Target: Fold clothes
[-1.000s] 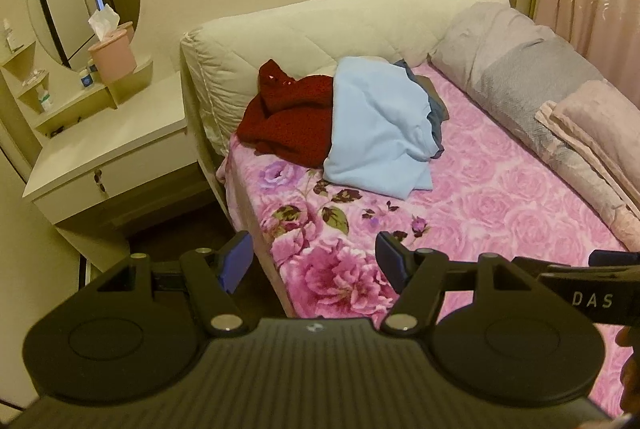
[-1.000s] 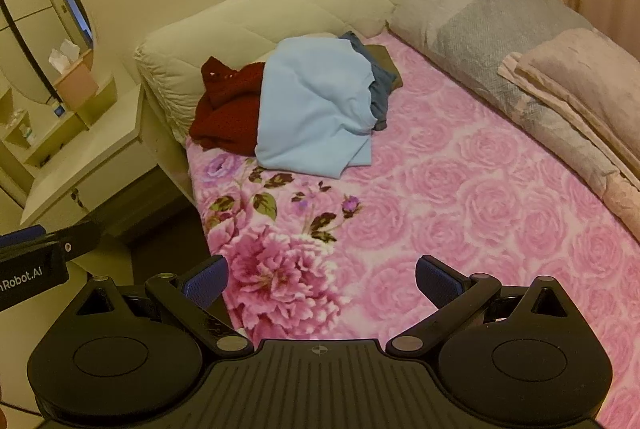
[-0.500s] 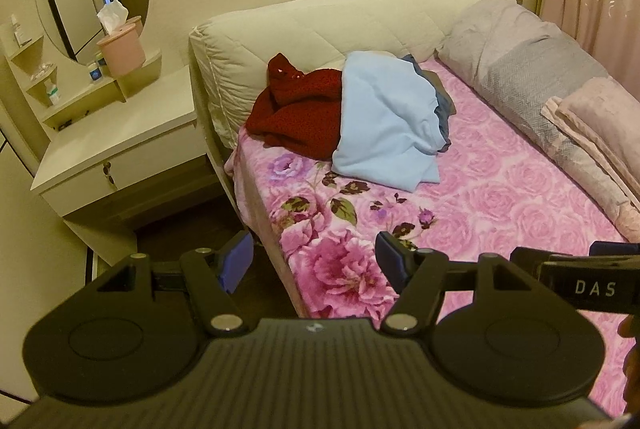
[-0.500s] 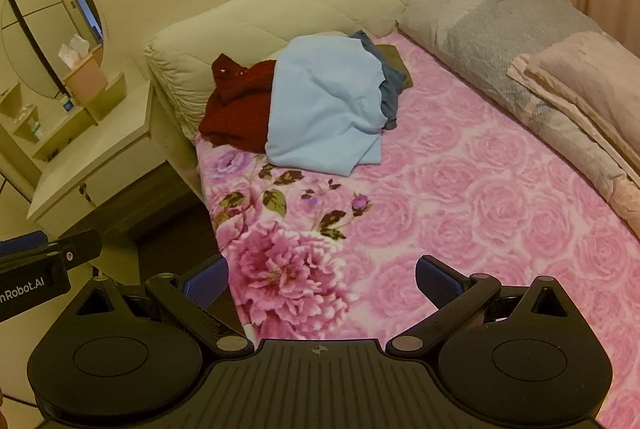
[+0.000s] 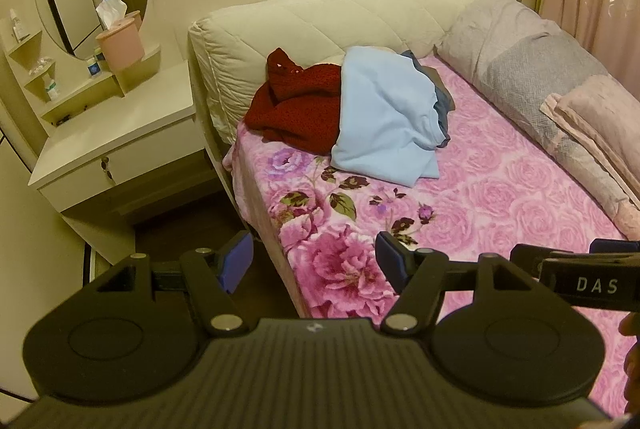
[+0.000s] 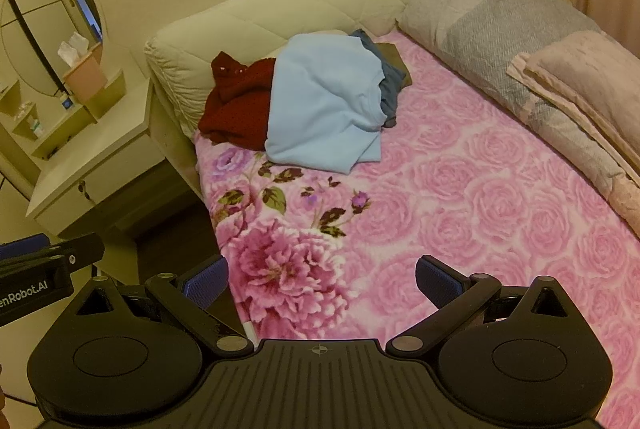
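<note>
Both claws (image 5: 314,261) (image 6: 322,281) spread and empty, well short of rumpled light-blue fleece top (image 5: 384,125) on rose-patterned plush blanket (image 6: 460,197)

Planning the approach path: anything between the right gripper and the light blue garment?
Only bare floral bedspread lies between the open right gripper and the light blue garment, as the right wrist view shows.

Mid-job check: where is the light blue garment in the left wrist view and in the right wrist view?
Left wrist: light blue garment centre, slightly above the middle, on the bed.
Right wrist: light blue garment left of centre, upper half.
Shared landmark: the dark red garment touches its left edge in both.
</note>
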Available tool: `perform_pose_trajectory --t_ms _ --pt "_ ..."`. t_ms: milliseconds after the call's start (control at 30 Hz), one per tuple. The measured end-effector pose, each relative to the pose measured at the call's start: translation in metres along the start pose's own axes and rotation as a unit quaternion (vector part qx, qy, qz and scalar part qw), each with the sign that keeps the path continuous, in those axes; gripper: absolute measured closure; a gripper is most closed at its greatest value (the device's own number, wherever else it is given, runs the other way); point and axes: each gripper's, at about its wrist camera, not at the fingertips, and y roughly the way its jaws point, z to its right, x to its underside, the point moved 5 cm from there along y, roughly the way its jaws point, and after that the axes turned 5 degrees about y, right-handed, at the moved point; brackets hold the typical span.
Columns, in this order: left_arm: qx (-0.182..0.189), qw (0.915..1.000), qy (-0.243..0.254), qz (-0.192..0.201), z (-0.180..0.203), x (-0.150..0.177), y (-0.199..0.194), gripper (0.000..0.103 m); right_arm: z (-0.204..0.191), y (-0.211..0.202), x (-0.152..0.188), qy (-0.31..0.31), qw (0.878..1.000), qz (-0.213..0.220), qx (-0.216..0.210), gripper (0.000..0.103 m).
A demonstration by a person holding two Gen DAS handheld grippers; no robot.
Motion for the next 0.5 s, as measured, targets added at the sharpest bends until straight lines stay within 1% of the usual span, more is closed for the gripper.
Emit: perform_pose_trajectory --t_ms 500 --pt "0.0 0.9999 -0.002 -0.011 0.008 -0.019 0.005 0.039 -0.003 -0.002 -0.002 -0.002 1.0 0.003 0.004 0.001"
